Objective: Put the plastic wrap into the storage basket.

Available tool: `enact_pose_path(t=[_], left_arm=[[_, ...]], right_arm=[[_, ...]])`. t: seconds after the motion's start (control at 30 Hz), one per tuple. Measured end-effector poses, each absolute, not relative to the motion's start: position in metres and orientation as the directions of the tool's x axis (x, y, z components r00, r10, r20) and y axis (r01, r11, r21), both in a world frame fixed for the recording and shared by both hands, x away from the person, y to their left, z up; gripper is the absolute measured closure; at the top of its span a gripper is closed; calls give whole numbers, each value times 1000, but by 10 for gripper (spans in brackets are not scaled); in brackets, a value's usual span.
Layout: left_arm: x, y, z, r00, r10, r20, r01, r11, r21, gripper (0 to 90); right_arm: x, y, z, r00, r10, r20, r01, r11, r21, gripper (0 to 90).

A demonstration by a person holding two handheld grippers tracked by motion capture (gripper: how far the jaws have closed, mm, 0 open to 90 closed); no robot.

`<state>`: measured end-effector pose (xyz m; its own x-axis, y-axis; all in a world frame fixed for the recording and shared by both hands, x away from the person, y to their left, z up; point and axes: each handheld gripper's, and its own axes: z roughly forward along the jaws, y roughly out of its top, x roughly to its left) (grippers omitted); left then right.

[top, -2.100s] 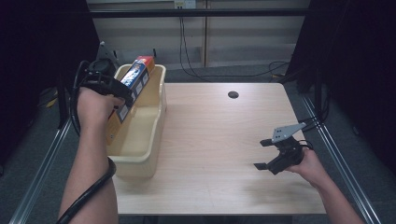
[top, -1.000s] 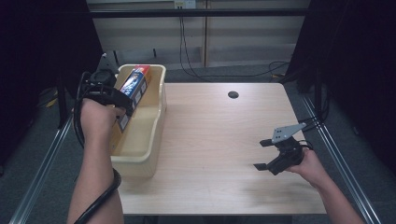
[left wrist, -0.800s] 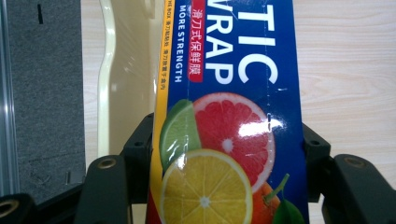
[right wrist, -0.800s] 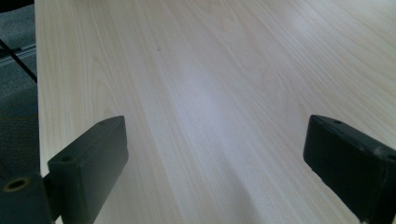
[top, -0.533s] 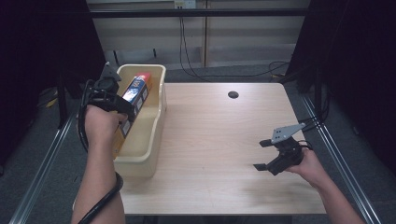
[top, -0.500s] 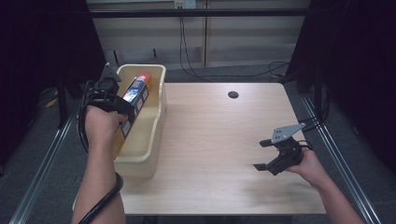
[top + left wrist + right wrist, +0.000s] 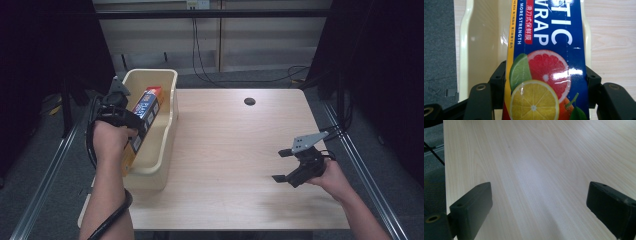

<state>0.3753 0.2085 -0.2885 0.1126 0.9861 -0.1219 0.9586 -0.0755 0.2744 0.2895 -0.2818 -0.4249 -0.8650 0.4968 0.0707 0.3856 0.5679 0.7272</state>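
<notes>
A long blue plastic-wrap box (image 7: pixel 146 111) with citrus fruit printed on it slants down into the cream plastic tub (image 7: pixel 166 148) at the table's left edge. My left gripper (image 7: pixel 132 120) is shut on the box about midway along it, one jaw pressed on each long side. In the left gripper view the box (image 7: pixel 546 50) runs up between the jaws of that gripper (image 7: pixel 546 83), with the tub's inner wall (image 7: pixel 464 50) behind it. My right gripper (image 7: pixel 283 165) hovers low over the table's right side, open and holding nothing. Its jaws (image 7: pixel 541 205) stand wide over bare wood.
The light wooden table (image 7: pixel 230 145) has a small dark round hole (image 7: pixel 249 101) near its far edge. Metal rails run along both sides of the table. Cables hang behind the far edge. The tub's floor is hidden by the box and my hand.
My left hand has carried the box down and toward me, so it now slants lower into the tub. The right gripper has stayed where it was.
</notes>
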Motion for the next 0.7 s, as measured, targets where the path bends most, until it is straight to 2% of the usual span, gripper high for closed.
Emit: enact_pose_path(t=[0.7], left_arm=[[371,212,-314,106,980,-168,975,-69,210,395]], right_arm=[[289,-281,-425,-867,494,71,386,574,723,65]])
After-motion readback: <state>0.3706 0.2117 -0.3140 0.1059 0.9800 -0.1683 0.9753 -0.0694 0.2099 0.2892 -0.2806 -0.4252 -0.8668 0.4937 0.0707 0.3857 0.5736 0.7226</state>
